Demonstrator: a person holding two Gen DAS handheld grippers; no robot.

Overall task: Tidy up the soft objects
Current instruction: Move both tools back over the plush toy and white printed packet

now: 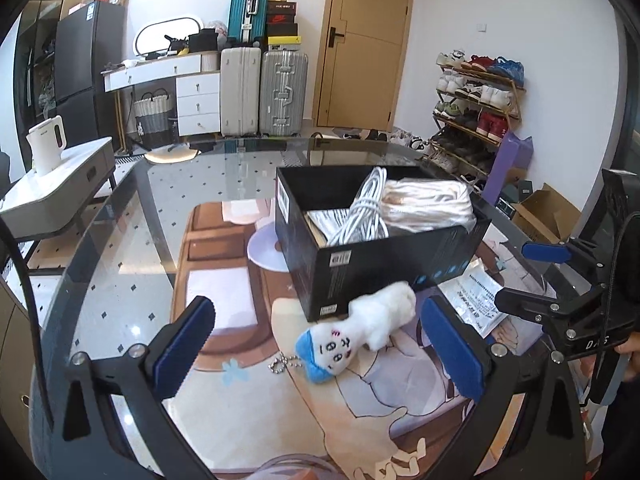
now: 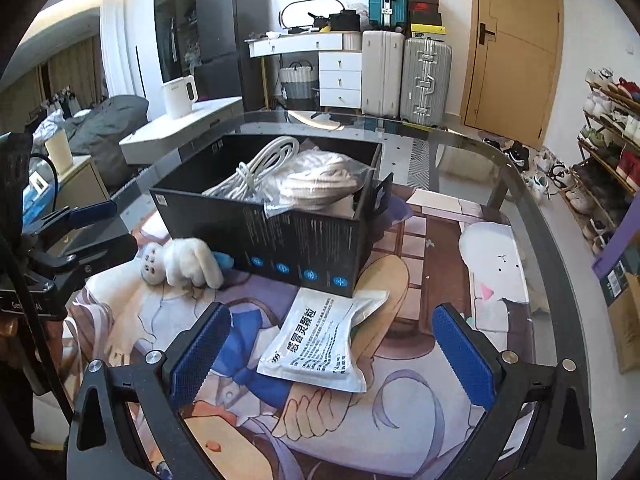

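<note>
A small white plush toy point(image 1: 362, 330) with a blue cap and a bead chain lies on the glass table against the front corner of a black box point(image 1: 372, 268). My left gripper point(image 1: 320, 346) is open, its blue pads on either side of the toy without touching it. The box holds a white cable coil point(image 1: 360, 208) and a bagged white bundle point(image 1: 426, 202). In the right wrist view the toy point(image 2: 180, 264) lies left of the box point(image 2: 288, 236). A white pouch point(image 2: 320, 340) with printed text lies flat in front of the box, between the fingers of my open right gripper point(image 2: 332, 350).
The round glass table point(image 1: 120, 240) lies over a printed rug. The other gripper point(image 1: 560, 300) shows at the right edge of the left wrist view. A white side table with a kettle point(image 1: 46, 144) stands to the left; suitcases, a door and a shoe rack point(image 1: 476, 108) stand behind.
</note>
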